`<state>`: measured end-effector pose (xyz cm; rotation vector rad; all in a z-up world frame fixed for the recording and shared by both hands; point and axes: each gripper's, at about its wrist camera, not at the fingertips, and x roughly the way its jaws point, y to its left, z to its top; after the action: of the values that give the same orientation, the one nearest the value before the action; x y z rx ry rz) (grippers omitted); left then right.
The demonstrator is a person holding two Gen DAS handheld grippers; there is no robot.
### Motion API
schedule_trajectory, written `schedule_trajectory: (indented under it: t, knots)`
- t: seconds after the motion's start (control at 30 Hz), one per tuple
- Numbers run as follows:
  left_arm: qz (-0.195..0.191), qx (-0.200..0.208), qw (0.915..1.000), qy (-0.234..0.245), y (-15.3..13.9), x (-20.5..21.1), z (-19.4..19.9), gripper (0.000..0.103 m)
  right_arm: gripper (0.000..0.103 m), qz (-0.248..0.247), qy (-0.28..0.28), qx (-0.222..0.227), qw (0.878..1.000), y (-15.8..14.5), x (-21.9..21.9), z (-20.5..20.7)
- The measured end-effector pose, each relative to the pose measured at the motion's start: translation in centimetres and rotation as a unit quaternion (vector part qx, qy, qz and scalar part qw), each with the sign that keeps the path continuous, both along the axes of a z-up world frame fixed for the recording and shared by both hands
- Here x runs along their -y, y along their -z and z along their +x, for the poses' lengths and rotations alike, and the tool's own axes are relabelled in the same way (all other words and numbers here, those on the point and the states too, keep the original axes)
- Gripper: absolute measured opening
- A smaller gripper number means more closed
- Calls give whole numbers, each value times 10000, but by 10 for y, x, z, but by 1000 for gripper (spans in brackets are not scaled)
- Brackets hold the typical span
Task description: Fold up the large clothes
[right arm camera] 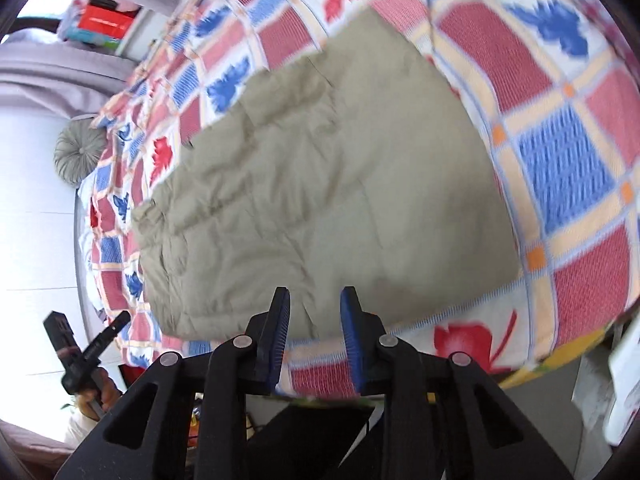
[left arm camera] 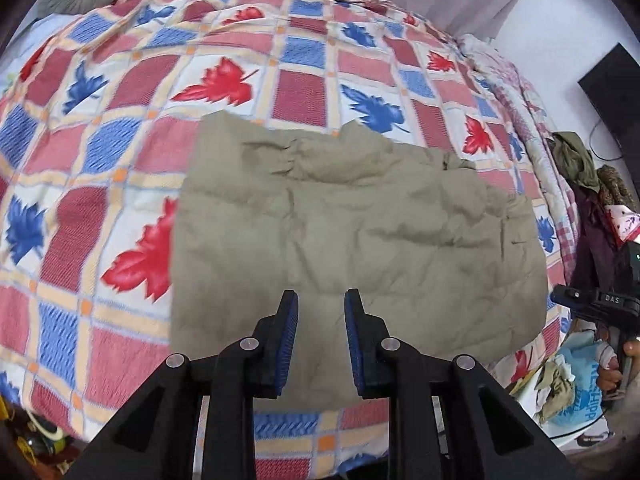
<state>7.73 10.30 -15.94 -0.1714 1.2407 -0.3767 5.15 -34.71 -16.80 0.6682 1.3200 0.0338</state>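
A folded khaki garment [left arm camera: 352, 232] lies flat on the leaf-patterned bedspread [left arm camera: 120, 128]. Both the left tool [left arm camera: 321, 344] and right tool [right arm camera: 315, 340] hover above it, jaws slightly apart, empty. A round grey cushion [right arm camera: 78, 152] sits at the bed's far edge.

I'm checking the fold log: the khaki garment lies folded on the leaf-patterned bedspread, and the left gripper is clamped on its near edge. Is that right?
Not quite. The khaki garment does lie folded on the leaf-patterned bedspread, but the left gripper is not clamped on it: the left wrist view shows its jaws apart, with nothing between them, above the cloth.
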Motion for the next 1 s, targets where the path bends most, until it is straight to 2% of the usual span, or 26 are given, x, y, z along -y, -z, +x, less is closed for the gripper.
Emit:
schedule_trajectory:
  t: [0.1,0.2,0.27,0.33,0.4,0.5,0.63,0.7,0.8,0.93,1.0]
  knots:
    - [-193,216,9989,359,13,50,36,25,29,-339,-353,209,9986,8,-16,18]
    - [-349,348,9972,566,32,96,63,24,28,-468,-810,461,9945,19,-64,58]
    - [-165,432,9971,605,51,118,77,25,28,-537,-1047,666,9908,27,-84,75]
    - [-53,395,9976,569,74,130,88,25,28,-621,-1133,762,9887,44,-97,89]
    - [-6,283,9984,485,102,133,99,24,28,-596,-1118,705,9894,70,-100,96]
    - [-14,228,9983,541,129,135,108,25,25,-646,-1139,634,9894,109,-102,107]
    - [-146,100,9980,603,126,128,118,24,23,-626,-1292,593,9879,120,-104,114]
    - [22,238,9986,476,115,114,122,25,19,-646,-1422,573,9861,113,-98,115]
    - [314,461,9984,87,99,79,134,25,19,-1149,-1406,665,9811,95,-73,116]
    - [377,406,9973,-476,99,25,155,25,19,-2159,-683,550,9725,80,-7,120]
    - [592,387,9953,-664,108,10,160,24,19,-2204,-292,442,9740,79,23,117]
